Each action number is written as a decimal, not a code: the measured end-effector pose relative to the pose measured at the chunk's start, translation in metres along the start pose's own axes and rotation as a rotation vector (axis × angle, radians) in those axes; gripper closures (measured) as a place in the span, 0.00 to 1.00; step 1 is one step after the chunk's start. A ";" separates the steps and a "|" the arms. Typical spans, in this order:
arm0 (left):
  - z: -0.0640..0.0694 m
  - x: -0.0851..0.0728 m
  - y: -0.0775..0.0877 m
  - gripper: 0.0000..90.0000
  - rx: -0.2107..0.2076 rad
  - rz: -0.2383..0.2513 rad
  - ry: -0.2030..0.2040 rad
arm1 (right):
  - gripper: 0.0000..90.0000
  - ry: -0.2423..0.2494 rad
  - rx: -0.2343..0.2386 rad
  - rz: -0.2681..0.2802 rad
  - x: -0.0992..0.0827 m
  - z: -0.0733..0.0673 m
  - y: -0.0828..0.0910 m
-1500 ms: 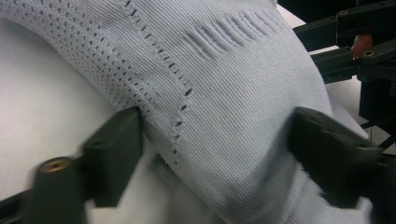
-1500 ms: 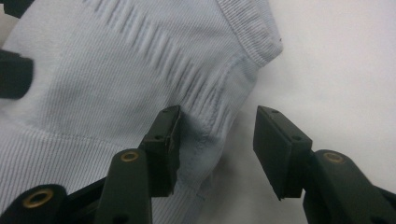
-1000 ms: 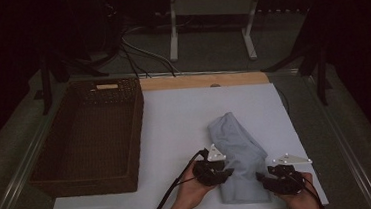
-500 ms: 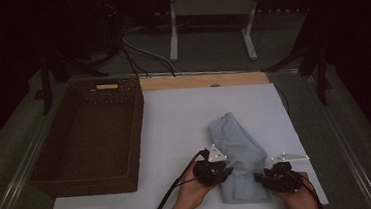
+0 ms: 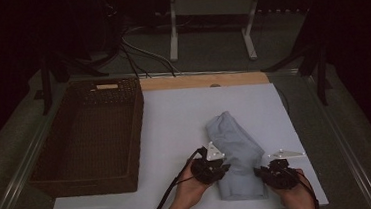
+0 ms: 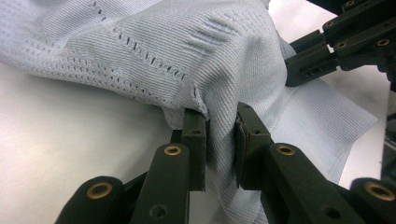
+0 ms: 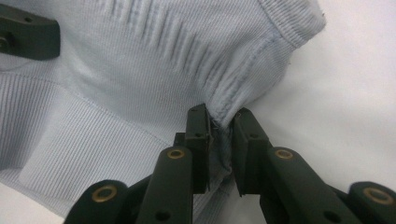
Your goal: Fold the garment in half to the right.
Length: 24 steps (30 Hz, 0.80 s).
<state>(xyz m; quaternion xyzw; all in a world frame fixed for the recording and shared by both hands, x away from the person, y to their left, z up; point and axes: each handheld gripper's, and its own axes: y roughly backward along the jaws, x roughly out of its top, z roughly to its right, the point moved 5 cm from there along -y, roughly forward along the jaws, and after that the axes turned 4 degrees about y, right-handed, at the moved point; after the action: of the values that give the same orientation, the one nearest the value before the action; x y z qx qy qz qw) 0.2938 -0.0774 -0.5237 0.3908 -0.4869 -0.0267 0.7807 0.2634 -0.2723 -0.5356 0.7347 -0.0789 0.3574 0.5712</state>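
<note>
A folded pale blue knit garment (image 5: 235, 153) lay on the white counter (image 5: 174, 120), toward its near edge and right of the middle, its length running from the near edge back and slightly leftward. The left gripper (image 5: 217, 167) sat at the garment's near left side, held in the person's left hand (image 5: 192, 189). In the left gripper view its fingers (image 6: 196, 140) were closed on a bunched fold of the ribbed cloth, the fabric pinched between the two pads and lifted a little off the counter.

The right gripper (image 5: 268, 170) sat at the garment's near right corner, in the right hand (image 5: 296, 198). Its fingers (image 7: 198, 135) had just been closing, and in the right gripper view they pinched a thick hemmed edge of the garment, the cloth gathered into pleats just above the pads. Each gripper view also showed part of the other gripper across the cloth.

A dark woven basket (image 5: 88, 134) stood along the counter's left edge, well apart from the garment. A strip of bare wood (image 5: 201, 80) ran along the far edge of the counter.
</note>
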 end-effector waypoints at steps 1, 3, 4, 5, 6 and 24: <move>-0.002 0.000 0.001 0.88 0.004 0.001 0.006 | 0.88 0.003 -0.001 0.001 0.002 -0.001 -0.001; -0.006 0.001 0.002 0.88 0.011 0.000 0.013 | 0.88 0.015 -0.004 0.002 0.006 -0.003 -0.004; -0.008 0.001 0.002 0.88 0.014 0.001 0.016 | 0.88 0.020 -0.007 0.001 0.008 -0.004 -0.005; -0.009 0.001 0.002 0.88 0.017 0.001 0.019 | 0.88 0.024 -0.008 0.001 0.009 -0.004 -0.007; -0.010 0.002 0.002 0.88 0.018 0.005 0.024 | 0.88 0.029 -0.010 0.002 0.011 -0.005 -0.008; -0.046 0.004 0.010 0.88 0.086 0.014 0.080 | 0.89 0.060 -0.030 0.027 0.044 -0.014 -0.035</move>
<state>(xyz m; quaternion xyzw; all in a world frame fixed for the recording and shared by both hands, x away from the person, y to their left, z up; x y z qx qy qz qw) 0.3281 -0.0455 -0.5240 0.4213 -0.4588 0.0153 0.7821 0.3080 -0.2353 -0.5345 0.7138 -0.0768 0.3858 0.5794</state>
